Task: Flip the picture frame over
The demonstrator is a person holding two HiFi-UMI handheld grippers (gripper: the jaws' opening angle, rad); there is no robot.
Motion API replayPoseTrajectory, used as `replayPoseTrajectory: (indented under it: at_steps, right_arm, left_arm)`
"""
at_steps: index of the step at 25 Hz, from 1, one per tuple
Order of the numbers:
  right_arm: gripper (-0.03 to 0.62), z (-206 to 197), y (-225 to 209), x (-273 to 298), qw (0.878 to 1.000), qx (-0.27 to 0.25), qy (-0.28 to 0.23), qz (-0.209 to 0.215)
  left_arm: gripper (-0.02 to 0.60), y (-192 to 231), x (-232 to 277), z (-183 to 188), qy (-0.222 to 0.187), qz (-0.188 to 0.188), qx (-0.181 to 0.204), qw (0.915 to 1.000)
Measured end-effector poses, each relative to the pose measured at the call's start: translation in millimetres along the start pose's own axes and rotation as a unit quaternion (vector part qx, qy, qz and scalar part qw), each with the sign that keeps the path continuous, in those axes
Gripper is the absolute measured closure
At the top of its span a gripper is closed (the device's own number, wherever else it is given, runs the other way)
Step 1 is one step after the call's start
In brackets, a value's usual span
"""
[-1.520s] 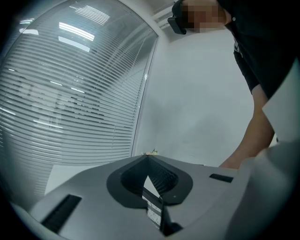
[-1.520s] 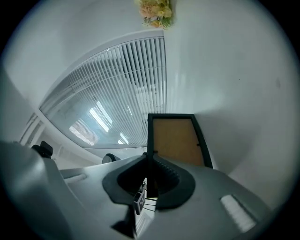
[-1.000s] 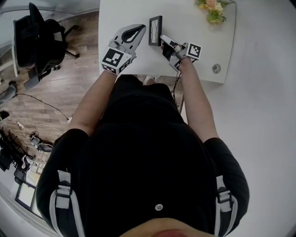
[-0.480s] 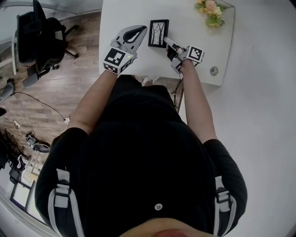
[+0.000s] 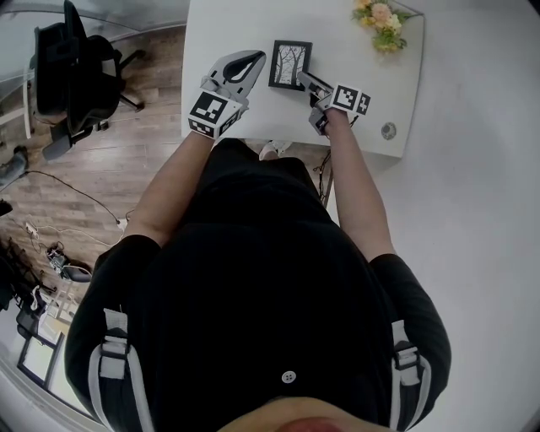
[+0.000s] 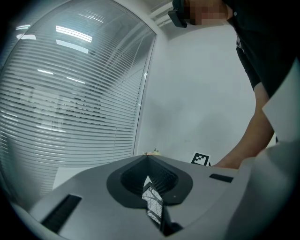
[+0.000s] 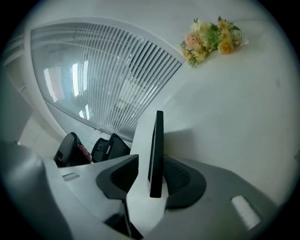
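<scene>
The picture frame (image 5: 290,65) lies on the white tabletop (image 5: 346,59), a little in from the near edge and about halfway between the left and right edges. Its black border surrounds a print of bare trees, and this side faces up toward the head view. So I judge the turning itself as done or almost done: the picture side is on top, and what is left is mainly to let go and take the grippers away. The right gripper (image 5: 305,80) is at the near right corner of the frame. In the right gripper view the dark edge of the frame stands between the two pads (image 7: 123,176). The jaws have just been opening: one pad is clearly apart from the frame and the other is just beside it, on the side toward the tabletop, so the frame is between the jaws but not squeezed. Whether this corner already rests flat on the tabletop or on that lower jaw I cannot tell; a shadow beside the edge suggests a small gap. The left gripper (image 5: 256,57) is just beside the frame's left edge. Its jaws meet at the tips and grip nothing; through the slit between them only a thin strip of the tree print shows. A small bunch of flowers (image 5: 381,18) lies well apart, near the right edge. The next move, in my opinion, needs a slow pull back of the right gripper, so that the frame does not slide with it.
</scene>
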State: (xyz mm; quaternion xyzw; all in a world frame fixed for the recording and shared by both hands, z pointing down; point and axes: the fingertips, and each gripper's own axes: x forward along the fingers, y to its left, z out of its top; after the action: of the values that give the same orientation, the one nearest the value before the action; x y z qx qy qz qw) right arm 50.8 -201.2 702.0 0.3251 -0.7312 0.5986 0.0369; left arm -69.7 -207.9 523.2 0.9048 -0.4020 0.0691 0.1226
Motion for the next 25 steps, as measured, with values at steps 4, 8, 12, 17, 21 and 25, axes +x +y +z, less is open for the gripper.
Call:
replayPoseTrajectory:
  at_steps: [4,8,12,17,21,25]
  right_arm:
    - [0.405,-3,-7,1,0.996,-0.067,0.022,-0.057]
    - [0.361,-5,-11,-1,0.979,-0.154,0.054,-0.123]
    - [0.349,0,-8,-4,0.963,-0.212,0.060,-0.157]
    - [0.349,10,27,-9,0.957,-0.259,0.034,-0.125]
    - [0.349,14,65,-19,0.947,-0.306,0.015,-0.095]
    - [0.350,17,97,-33,0.938,-0.339,-0.004,-0.071]
  left_arm:
    - [0.577,-3,1,8,-0.015,-0.003,0.002,0.9999]
    - [0.577,-5,1,9,-0.013,-0.006,0.007,0.9999]
    - [0.577,-6,0,15,-0.014,-0.008,0.011,0.9998]
    - [0.577,-10,-2,27,-0.016,-0.011,0.017,0.9997]
    - [0.577,-10,-4,31,-0.011,-0.005,0.027,0.9996]
    - [0.577,-14,-5,34,-0.005,-0.012,0.029,0.9995]
